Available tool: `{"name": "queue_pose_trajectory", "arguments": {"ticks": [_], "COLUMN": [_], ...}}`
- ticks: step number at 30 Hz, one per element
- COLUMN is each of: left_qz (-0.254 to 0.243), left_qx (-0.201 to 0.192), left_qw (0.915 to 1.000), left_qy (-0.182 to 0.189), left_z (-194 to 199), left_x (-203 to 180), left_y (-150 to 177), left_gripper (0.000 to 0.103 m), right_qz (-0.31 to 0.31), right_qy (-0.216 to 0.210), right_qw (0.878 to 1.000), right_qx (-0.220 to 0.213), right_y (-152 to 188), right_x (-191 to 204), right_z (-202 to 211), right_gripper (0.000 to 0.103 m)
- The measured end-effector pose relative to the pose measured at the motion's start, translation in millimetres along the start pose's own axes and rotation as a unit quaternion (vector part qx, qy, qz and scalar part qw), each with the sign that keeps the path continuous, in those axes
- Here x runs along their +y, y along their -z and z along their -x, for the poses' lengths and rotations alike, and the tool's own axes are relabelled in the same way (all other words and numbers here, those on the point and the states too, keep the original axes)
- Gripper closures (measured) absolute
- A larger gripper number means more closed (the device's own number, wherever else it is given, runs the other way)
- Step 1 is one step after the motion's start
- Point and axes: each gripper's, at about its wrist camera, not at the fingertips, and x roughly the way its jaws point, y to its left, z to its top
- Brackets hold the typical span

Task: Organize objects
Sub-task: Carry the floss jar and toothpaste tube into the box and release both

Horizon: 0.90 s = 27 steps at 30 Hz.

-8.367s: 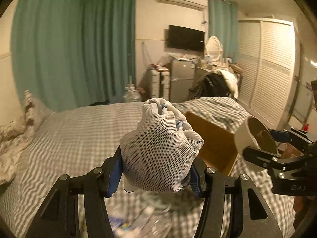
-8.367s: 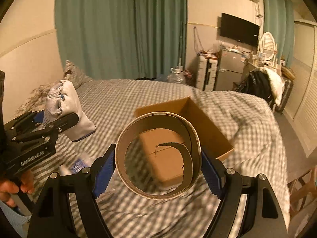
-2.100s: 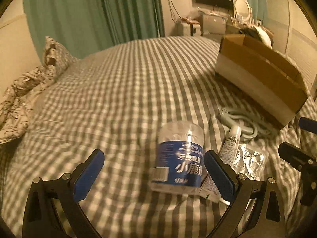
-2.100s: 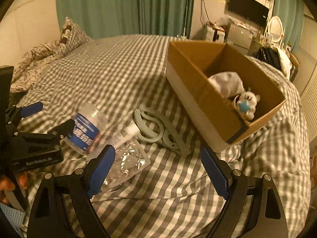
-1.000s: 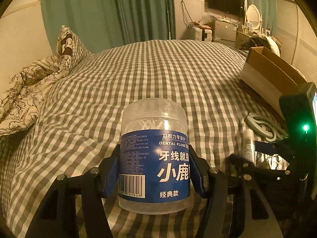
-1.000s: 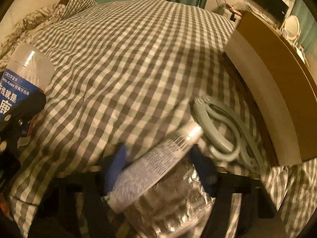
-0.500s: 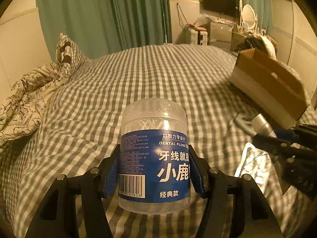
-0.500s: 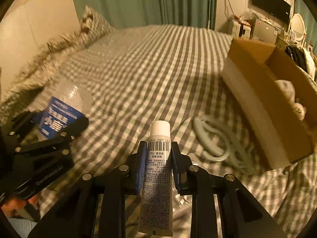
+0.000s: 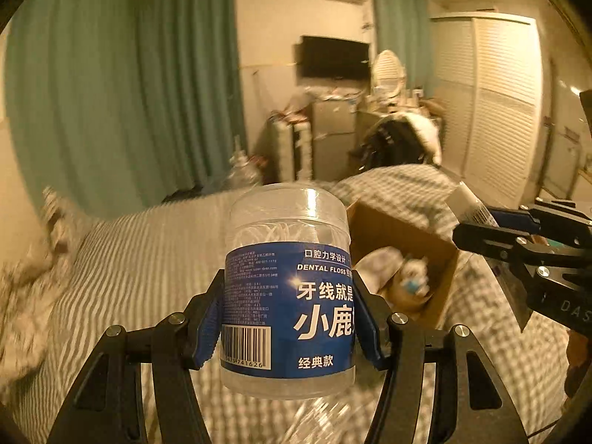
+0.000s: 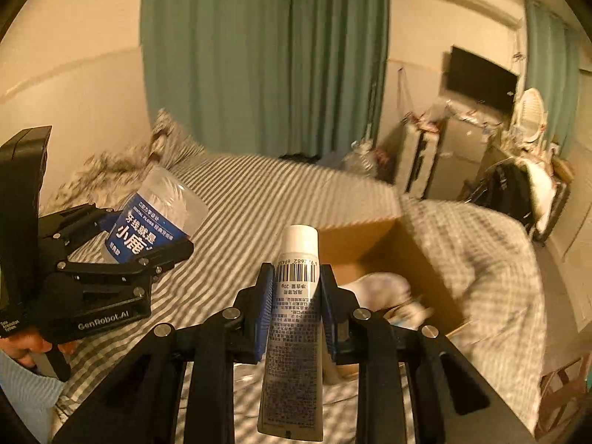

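Bedroom with teal curtains (image 10: pixel 259 55); checked bed (image 9: pixel 148 259) carries an open cardboard box (image 10: pixel 418 259) with a white soft toy (image 9: pixel 410 277) inside. Left gripper (image 9: pixel 286 318) is clamped on a clear dental floss jar (image 9: pixel 288 296) with a blue label, held upright in the air above the bed, near side of the box. Right gripper (image 10: pixel 296 310) is clamped on a white-capped tube (image 10: pixel 294 329), cap pointing away, also raised over the bed short of the box.
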Motion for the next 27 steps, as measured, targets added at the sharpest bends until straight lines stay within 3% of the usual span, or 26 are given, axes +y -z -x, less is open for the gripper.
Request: {"name": "queue_pose_trajectory", "arguments": {"ticks": [4,10,18,24,25,26,27], "left_qz": [-0.023,-0.042,-0.059,-0.074,-0.074,-0.073,-0.070], "left_qx": [0.001,0.031,0.077,0.072,0.069,0.062,0.052], "left_qw": [0.9996,0.9987,0.9953,0.9946,0.9948,0.9954,0.9962], "left_qy": [0.014,0.003,0.000,0.006,0.005,0.000,-0.009], "left_z": [-35,-112,-180,-184,-181,-175,-166], "left_x": [-35,-61,-72,-84,-84,-84,-83], "left_y": [-28,-42,-10,-2,-3,-5,-8], "left_gripper": [0.040,0.040,0.040,0.039,0.034,0.022,0.016], "right_qz": [0.000,-0.033,-0.082,-0.088,-0.080,-0.075,-0.076], "right_qy": [0.035,0.037,0.013,0.018,0.030,0.044,0.054], "right_qw": [0.999,0.998,0.996,0.993,0.994,0.994,0.994], "right_qx": [-0.029,-0.029,0.043,0.077,0.072,0.064,0.056], "right_y": [-14,-14,23,35,32,30,28], "right_x": [-43,-95,-133,-141,-140,-140,-141], "right_z": [8,-20,-116,-141,-138,-132,-124], "right_gripper": [0.080,0.080,0.080,0.079,0.075,0.069,0.050]}}
